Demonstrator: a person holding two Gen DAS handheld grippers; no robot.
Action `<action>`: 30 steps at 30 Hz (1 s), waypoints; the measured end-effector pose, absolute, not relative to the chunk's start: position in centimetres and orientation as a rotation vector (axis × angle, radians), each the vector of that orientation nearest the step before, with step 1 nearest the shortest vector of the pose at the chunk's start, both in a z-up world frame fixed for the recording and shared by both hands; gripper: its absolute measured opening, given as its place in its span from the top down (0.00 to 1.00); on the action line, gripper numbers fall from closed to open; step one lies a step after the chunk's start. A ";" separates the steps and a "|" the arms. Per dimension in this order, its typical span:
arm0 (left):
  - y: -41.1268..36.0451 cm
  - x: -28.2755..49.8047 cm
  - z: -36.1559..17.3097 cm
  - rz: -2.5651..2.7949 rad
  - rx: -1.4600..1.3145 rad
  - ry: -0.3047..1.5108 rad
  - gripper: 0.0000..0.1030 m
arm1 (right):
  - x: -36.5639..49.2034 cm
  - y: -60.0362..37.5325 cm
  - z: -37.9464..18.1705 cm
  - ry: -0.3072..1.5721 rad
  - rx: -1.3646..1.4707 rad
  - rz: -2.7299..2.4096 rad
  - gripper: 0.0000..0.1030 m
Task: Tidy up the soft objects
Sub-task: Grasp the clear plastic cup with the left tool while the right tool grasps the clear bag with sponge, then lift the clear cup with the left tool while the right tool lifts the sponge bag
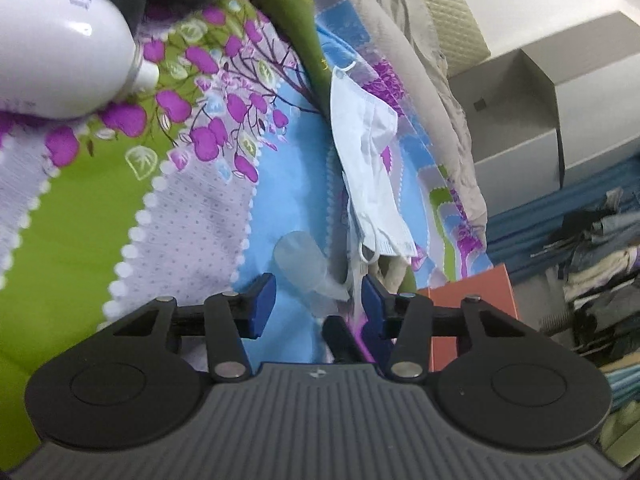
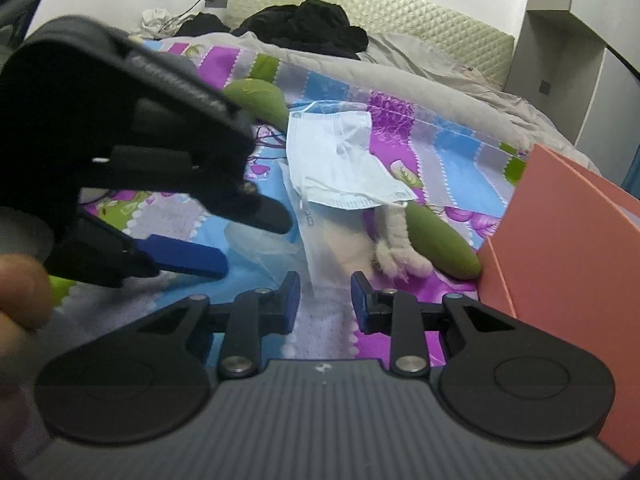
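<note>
Mask [image 2: 344, 160] lies ahead of both spread tools [image 1: 314, 300] [image 2: 325, 300], ungripped, on bedsheet [image 1: 192, 216].

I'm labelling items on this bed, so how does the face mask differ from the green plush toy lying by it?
The face mask is pale blue-white, thin and flat with ear loops; the green plush toy is olive green, rounded and stuffed. The mask is crumpled and draped over the toy's middle; the toy lies stretched out beneath it, one end reaching the orange box. The toy looks clearly longer. Both are soft and rest on the patterned bedspread.
</note>
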State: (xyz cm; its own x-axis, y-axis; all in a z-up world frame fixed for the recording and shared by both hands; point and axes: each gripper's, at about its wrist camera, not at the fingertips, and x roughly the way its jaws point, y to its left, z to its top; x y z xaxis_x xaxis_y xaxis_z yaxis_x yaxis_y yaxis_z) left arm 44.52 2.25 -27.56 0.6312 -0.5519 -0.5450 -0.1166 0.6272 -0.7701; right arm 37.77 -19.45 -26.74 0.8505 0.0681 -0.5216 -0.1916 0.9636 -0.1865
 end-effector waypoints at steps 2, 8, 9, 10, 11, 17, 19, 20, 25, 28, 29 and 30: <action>2.0 45.0 -27.8 -0.285 -0.893 0.867 0.51 | 38.0 -19.2 -26.9 0.535 -0.248 0.134 0.73; 2.1 45.9 -28.7 -0.253 -0.921 0.876 0.76 | 38.2 -18.9 -27.2 0.534 -0.257 0.130 0.85; 2.2 45.9 -28.7 -0.257 -0.924 0.874 0.77 | 37.9 -18.8 -27.2 0.531 -0.261 0.126 0.91; 2.2 45.9 -28.7 -0.260 -0.919 0.873 0.77 | 37.8 -18.8 -27.1 0.526 -0.265 0.122 0.92; 2.2 45.8 -28.6 -0.263 -0.911 0.874 0.79 | 37.7 -18.7 -27.0 0.523 -0.268 0.119 0.93; 2.1 44.6 -27.5 -0.263 -0.849 0.874 0.81 | 36.7 -19.0 -25.5 0.511 -0.247 0.109 0.95; 2.3 43.7 -26.9 -0.266 -0.836 0.871 0.81 | 35.9 -19.1 -24.9 0.518 -0.241 0.112 0.95; 2.3 43.3 -26.6 -0.269 -0.830 0.867 0.81 | 35.5 -19.1 -24.6 0.518 -0.236 0.116 0.95; 2.9 40.5 -24.6 -0.257 -0.776 0.851 0.81 | 33.0 -18.7 -22.9 0.509 -0.242 0.133 0.96; 3.5 38.7 -23.4 -0.246 -0.755 0.844 0.81 | 31.4 -18.4 -22.2 0.512 -0.247 0.146 0.96; 3.7 38.0 -23.1 -0.241 -0.745 0.844 0.81 | 30.8 -18.2 -22.0 0.512 -0.251 0.149 0.96; 3.9 37.4 -22.7 -0.236 -0.735 0.844 0.81 | 30.2 -18.1 -21.8 0.514 -0.255 0.155 0.96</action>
State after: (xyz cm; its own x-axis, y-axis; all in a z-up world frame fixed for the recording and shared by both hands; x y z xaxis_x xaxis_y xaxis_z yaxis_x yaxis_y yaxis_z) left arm 37.39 3.93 -22.68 0.6559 -0.4659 -0.5939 -0.0900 0.7329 -0.6743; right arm 30.18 -18.09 -21.78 0.8598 0.0823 -0.5039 -0.2097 0.9567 -0.2017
